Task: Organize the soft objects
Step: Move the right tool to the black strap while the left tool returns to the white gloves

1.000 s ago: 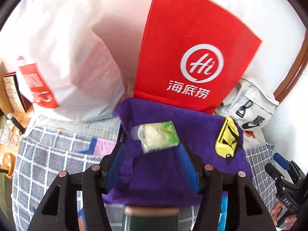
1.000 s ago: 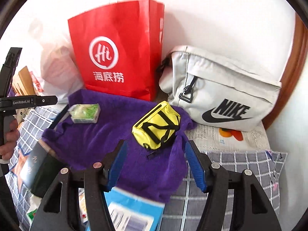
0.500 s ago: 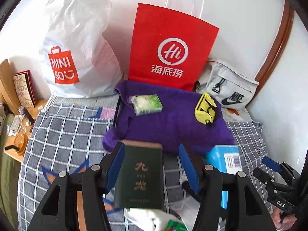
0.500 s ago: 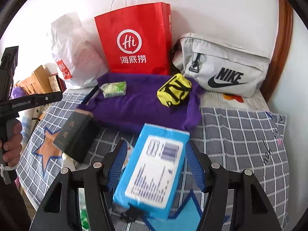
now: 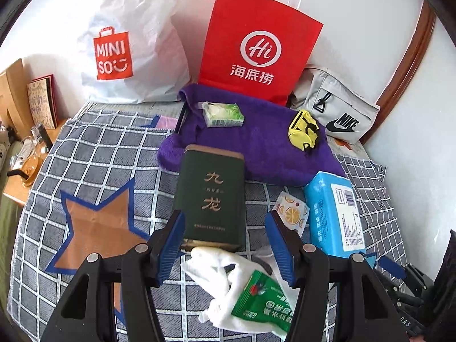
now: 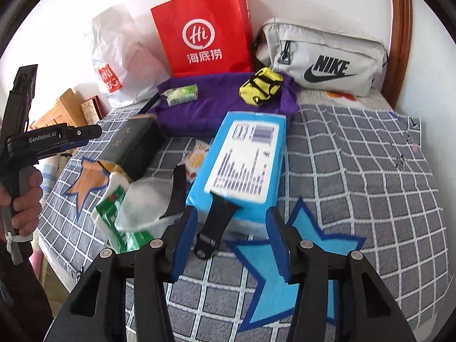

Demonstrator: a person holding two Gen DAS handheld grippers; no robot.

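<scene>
A purple towel (image 5: 256, 148) (image 6: 216, 102) lies at the back of the bed with a green tissue pack (image 5: 223, 114) (image 6: 182, 94) and a yellow pouch (image 5: 303, 132) (image 6: 260, 88) on it. In front lie a dark green tin (image 5: 212, 193) (image 6: 132, 145), a blue tissue pack (image 5: 335, 213) (image 6: 245, 159), a white cloth (image 5: 225, 273) (image 6: 142, 199) and a green sachet (image 5: 262, 299). My left gripper (image 5: 225, 245) is open and empty above the tin's near end. My right gripper (image 6: 229, 239) is open and empty at the blue pack's near end, over a black strap (image 6: 216, 222).
A red paper bag (image 5: 256, 48), a white Miniso bag (image 5: 128, 48) and a grey Nike bag (image 5: 336, 108) stand against the wall. A grey checked blanket (image 6: 356, 171) covers the bed. A wooden side table (image 5: 20, 148) with clutter stands at the left.
Both grippers have pulled back from the purple towel toward the near side of the bed. The tin, blue pack, white cloth and sachet have come into view. Both stay open.
</scene>
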